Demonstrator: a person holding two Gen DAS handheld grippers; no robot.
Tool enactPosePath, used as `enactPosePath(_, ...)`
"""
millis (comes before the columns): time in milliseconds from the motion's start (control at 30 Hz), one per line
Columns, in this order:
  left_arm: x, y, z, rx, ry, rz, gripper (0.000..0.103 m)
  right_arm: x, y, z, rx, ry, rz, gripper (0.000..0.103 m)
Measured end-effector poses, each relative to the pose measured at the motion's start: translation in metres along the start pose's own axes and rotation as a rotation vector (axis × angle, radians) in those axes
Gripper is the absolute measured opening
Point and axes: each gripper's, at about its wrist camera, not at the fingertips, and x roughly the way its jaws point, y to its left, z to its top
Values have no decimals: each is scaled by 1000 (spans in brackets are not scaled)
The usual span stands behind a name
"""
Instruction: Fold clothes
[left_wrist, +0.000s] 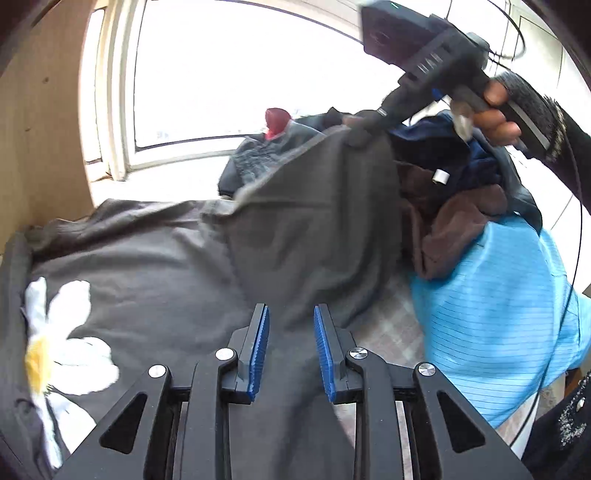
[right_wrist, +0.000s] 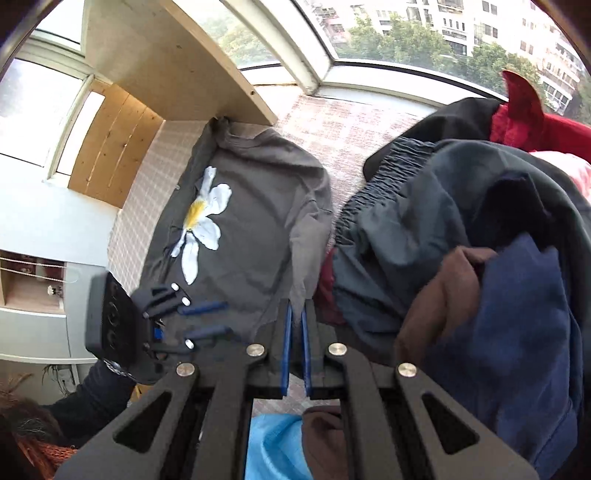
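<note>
The grey daisy-print T-shirt (right_wrist: 255, 236) lies spread on the checked worktop (right_wrist: 347, 129), folding barely begun. The right tool (right_wrist: 295, 347) pinches its lifted edge; the left tool (left_wrist: 291, 350) hovers agape above it. A heaped clothes pile (right_wrist: 461, 229) beside it awaits.

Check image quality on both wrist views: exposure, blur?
Left wrist view: window blown out white, grey daisy shirt motion-blurred, fisheye bending at edges. Right wrist view: better exposed, buildings visible outside; left gripper slightly smeared, clothes pile dim but readable.
</note>
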Motion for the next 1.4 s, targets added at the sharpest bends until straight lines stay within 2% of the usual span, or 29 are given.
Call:
enactPosePath(67, 1, 23, 8, -15, -5, 46, 24, 1, -19, -9, 52, -3, -26, 5)
enactPosePath(100, 8, 33, 17, -23, -2, 44, 24, 2, -27, -12, 69, -2, -42, 5)
enactPosePath(233, 47, 71, 55, -72, 38, -87, 24, 5, -40, -11, 95, -10, -43, 5)
enactPosePath(367, 83, 59, 80, -34, 78, -199, 24, 8, -43, -8, 93, -10, -47, 5)
enactPosePath(500, 135, 47, 85, 30, 230, -160, 24, 11, -44, -8, 91, -11, -41, 5)
enactPosePath(567, 128, 40, 84, 74, 228, -131, 24, 12, -44, -8, 89, -13, -38, 5)
enactPosePath(667, 89, 28, 77, 144, 207, -59, 25, 12, -45, -7, 86, -14, -29, 5)
enactPosePath(767, 56, -1, 49, 302, 283, 28, 28, 13, -44, -7, 83, -17, -26, 5)
enactPosePath(833, 49, -24, 25, 367, 352, 31, 28, 14, -43, -7, 80, -19, -28, 5)
enactPosePath(867, 49, -33, 14, 380, 370, 2, 29, 15, -43, -7, 80, -20, -29, 5)
enactPosePath(900, 53, -40, 3, 389, 393, -17, 35, 14, -44, -8, 84, -22, -28, 5)
enactPosePath(933, 55, -43, -1, 394, 385, 6, 38, 14, -43, -7, 89, -25, -26, 5)
enactPosePath(1000, 58, -48, -8, 401, 368, 53, 37, 13, -42, -7, 97, -30, -21, 5)
enactPosePath(1067, 48, -52, -1, 344, 334, 101, 33, 4, -44, -9, 96, -34, -14, 5)
enactPosePath(1133, 28, -75, 3, 366, 206, 38, 36, 2, -43, -8, 95, -36, -12, 5)
enactPosePath(1167, 25, -91, 2, 408, 171, 11, 39, 1, -43, -8, 97, -35, -11, 5)
enactPosePath(1300, 60, -136, -3, 524, 180, 2, 41, 4, -44, -8, 110, -30, -6, 5)
enactPosePath(1400, 92, -157, -2, 570, 186, 19, 42, 5, -43, -8, 102, -21, -8, 5)
